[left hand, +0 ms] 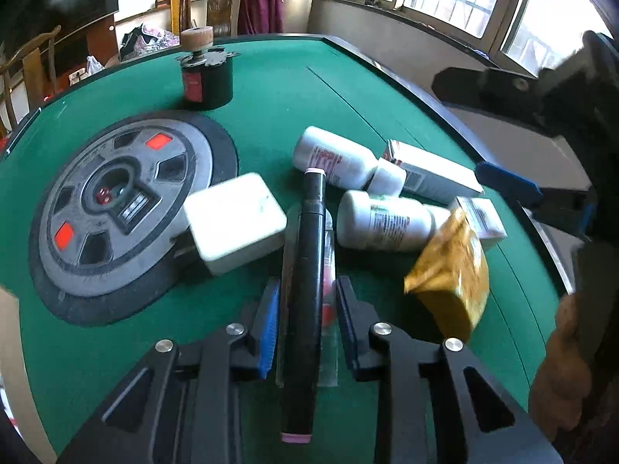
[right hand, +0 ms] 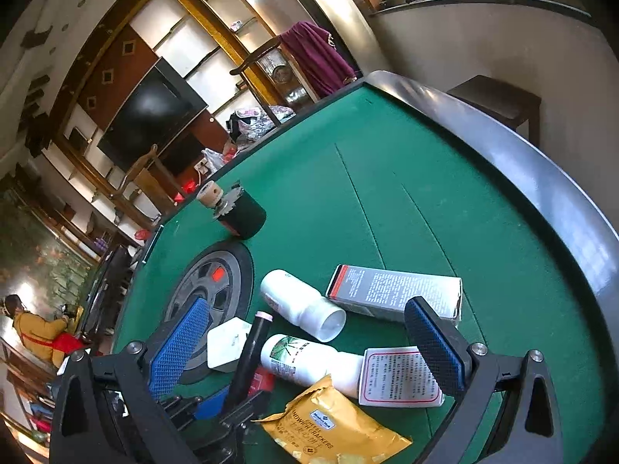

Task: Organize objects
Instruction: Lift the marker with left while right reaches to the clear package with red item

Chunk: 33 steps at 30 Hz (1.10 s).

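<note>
A black marker pen (left hand: pixel 307 255) with pink ends, lying on a clear wrapper, runs lengthwise between the fingers of my left gripper (left hand: pixel 307 309), whose blue pads are shut against it. The pen (right hand: pixel 251 352) also shows in the right wrist view. Just beyond it lie a white square block (left hand: pixel 236 220), two white bottles (left hand: pixel 332 156) (left hand: pixel 383 220), a long grey box (left hand: pixel 433 172), a small white box (right hand: pixel 398 375) and a yellow cracker packet (left hand: pixel 452 270). My right gripper (right hand: pixel 309 352) hangs open above the nearer bottle (right hand: pixel 309 359) and the small box, touching nothing.
The green felt table (left hand: pixel 294 89) has a round grey centre disc (left hand: pixel 116 208) at left and a black cylinder with a tan knob (left hand: pixel 207 77) behind it. The dark table rim (right hand: pixel 541 178) curves along the right. A person in yellow (right hand: pixel 35 328) stands far off.
</note>
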### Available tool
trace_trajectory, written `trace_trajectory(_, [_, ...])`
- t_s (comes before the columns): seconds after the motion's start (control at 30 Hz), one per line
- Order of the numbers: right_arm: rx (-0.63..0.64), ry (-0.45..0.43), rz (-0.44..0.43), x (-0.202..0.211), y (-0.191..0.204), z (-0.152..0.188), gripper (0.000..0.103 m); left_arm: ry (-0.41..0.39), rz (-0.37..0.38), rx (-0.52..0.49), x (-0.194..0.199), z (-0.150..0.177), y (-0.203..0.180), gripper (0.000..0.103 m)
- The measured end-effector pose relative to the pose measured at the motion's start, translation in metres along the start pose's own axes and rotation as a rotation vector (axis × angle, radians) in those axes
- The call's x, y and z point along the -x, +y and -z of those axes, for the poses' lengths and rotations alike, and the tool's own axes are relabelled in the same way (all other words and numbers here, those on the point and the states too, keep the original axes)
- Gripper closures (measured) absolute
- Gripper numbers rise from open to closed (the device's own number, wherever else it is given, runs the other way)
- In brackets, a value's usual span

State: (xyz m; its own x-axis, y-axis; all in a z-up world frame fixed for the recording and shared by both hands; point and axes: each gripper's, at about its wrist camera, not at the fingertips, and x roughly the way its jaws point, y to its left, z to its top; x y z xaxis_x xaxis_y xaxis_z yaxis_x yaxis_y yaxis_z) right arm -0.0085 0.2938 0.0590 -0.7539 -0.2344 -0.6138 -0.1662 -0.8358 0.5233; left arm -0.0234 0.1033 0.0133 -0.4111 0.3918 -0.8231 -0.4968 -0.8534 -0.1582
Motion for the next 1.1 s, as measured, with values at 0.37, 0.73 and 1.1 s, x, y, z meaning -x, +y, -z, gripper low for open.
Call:
trace_trajectory(0.37, [0.046, 0.033, 0.041, -0.013, 0.010, 0.008, 0.000, 0.008, 0.054, 0.163, 0.054, 0.068, 0.045, 0.058])
trace_trajectory(0.73, [0.097, 0.024, 0.071, -0.013, 0.019, 0.015, 0.000, 0.000, -0.006, 0.202, 0.055, 0.068, 0.064, 0.051])
trace_trajectory(1.1, [0.148, 0.015, 0.075, -0.011, 0.032, 0.020, 0.000, -0.008, -0.132, 0.089, 0.047, 0.058, 0.051, 0.045])
